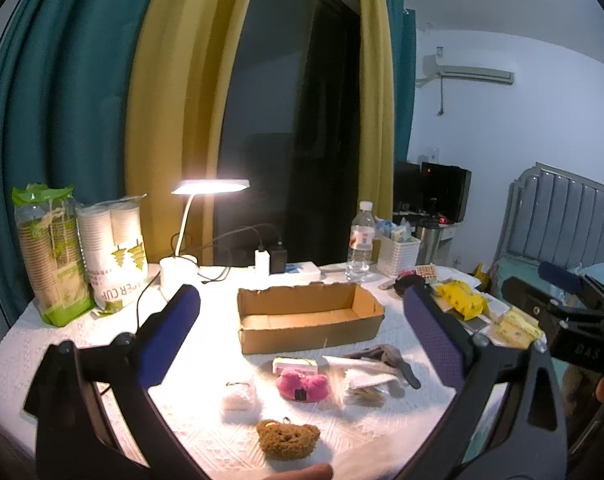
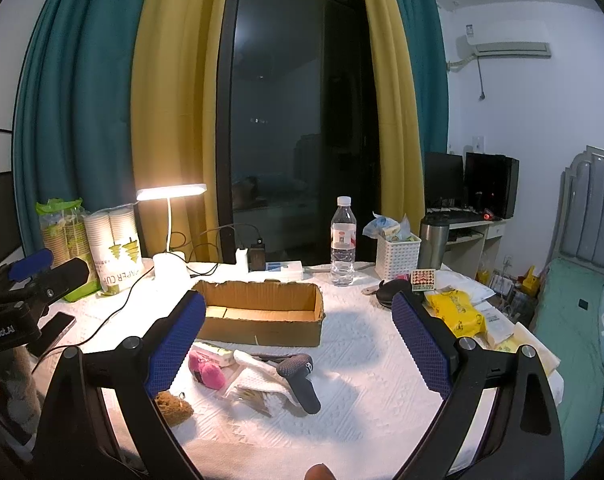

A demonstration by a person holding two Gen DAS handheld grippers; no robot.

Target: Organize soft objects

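Note:
An open cardboard box (image 1: 310, 338) (image 2: 261, 330) with nothing in it sits mid-table. In front of it lie a pink plush (image 1: 302, 387) (image 2: 205, 370), a brown plush (image 1: 287, 438) (image 2: 173, 402), a white fluffy piece (image 1: 239, 398), a small tissue pack (image 1: 295, 365) (image 2: 215, 352), a white cloth (image 1: 362, 376) (image 2: 257, 376) and a dark grey sock (image 1: 386, 356) (image 2: 297, 376). My left gripper (image 1: 302, 296) hangs open above these items, holding nothing. To their right, my right gripper (image 2: 297, 300) is also open and holds nothing.
A lit desk lamp (image 1: 209, 186), two packs of paper cups (image 1: 113, 256), a power strip with chargers (image 2: 273, 267) and cables stand at the back left. A water bottle (image 1: 360, 240), a white basket (image 1: 398, 254) and yellow packets (image 1: 462, 300) crowd the right. A bed (image 2: 574, 320) lies beyond the table's right edge.

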